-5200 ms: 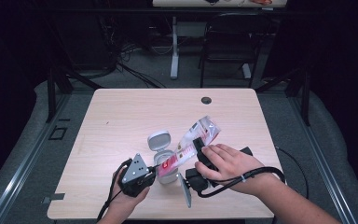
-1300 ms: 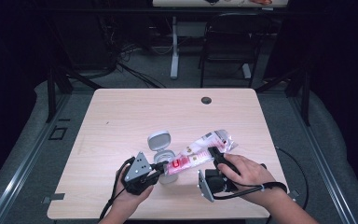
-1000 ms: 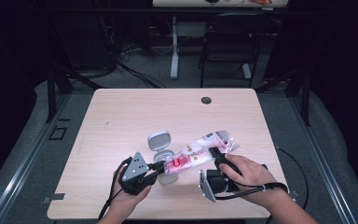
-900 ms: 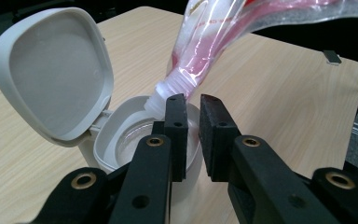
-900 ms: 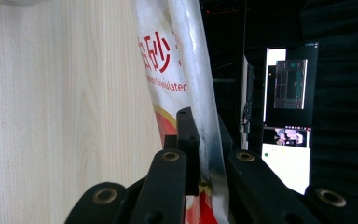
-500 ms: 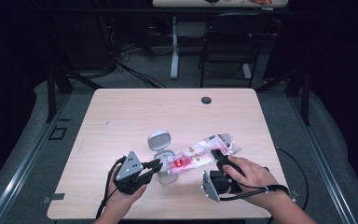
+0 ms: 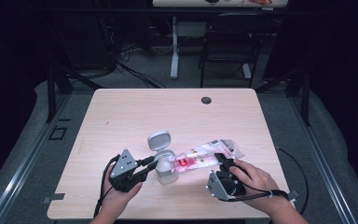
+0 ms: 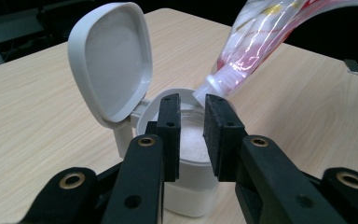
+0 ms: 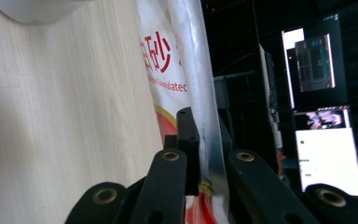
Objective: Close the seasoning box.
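A white container (image 7: 167,171) stands near the table's front edge with its flip lid (image 7: 159,140) raised. It holds white grains (image 8: 191,135). A clear bag with red print (image 7: 200,156) lies tilted, its open corner (image 8: 209,91) over the container's mouth. My right gripper (image 7: 221,161) is shut on the bag's far end, and the bag's seam (image 9: 186,56) runs between the jaws of that gripper (image 9: 200,126). My left gripper (image 7: 150,165) sits just left of the container. Its jaws stand a narrow gap apart in front of the rim, and nothing sits between the tips of that gripper (image 8: 192,112).
The wooden table (image 7: 177,116) has a dark cable hole (image 7: 206,100) near its back edge. A chair (image 7: 226,46) and a stand with cables sit behind the table. Lit screens (image 9: 317,93) show beyond the bag.
The bag has sunk flatter and its corner has come down to the container's mouth. My left gripper has drawn slightly left of the container.
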`<state>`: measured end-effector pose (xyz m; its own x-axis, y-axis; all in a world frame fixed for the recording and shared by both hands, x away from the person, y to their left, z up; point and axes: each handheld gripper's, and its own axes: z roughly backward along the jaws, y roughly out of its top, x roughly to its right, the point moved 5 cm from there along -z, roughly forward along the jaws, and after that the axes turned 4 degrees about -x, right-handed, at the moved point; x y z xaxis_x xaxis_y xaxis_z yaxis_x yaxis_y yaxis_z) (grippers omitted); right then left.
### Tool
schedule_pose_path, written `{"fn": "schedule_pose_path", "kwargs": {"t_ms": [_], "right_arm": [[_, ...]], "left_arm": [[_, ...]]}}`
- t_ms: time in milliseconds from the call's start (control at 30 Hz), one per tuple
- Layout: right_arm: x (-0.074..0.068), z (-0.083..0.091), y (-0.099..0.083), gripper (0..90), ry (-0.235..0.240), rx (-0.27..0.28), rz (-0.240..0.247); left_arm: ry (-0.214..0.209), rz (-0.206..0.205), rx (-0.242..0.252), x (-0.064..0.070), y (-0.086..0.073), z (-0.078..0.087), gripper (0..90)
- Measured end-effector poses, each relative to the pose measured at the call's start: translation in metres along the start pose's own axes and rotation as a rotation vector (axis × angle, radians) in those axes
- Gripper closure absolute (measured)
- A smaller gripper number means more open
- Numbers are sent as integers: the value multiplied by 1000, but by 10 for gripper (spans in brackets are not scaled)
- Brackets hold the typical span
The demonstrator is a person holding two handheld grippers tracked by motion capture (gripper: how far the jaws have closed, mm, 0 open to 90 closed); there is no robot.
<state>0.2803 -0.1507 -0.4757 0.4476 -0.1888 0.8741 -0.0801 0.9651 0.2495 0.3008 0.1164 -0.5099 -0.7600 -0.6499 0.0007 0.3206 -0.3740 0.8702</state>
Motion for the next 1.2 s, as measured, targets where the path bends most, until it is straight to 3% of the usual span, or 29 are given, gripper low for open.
{"fn": "schedule_pose_path", "kwargs": {"t_ms": [100, 233, 467, 733, 1200], "right_arm": [[-4, -2, -4, 882, 16, 16, -62], [-9, -3, -8, 882, 33, 5, -89], [-14, -5, -13, 884, 66, 44, -211], [-19, -6, -15, 888, 84, 53, -261], [-16, -4, -20, 889, 123, 78, -348]], "left_arm": [[4, 8, 4, -3, 0, 1, 767], [10, 16, 3, -5, -1, 1, 765], [12, 19, 3, -6, -2, 0, 761], [14, 19, 2, -7, -2, 1, 758], [21, 25, 7, -9, -2, 2, 759]]}}
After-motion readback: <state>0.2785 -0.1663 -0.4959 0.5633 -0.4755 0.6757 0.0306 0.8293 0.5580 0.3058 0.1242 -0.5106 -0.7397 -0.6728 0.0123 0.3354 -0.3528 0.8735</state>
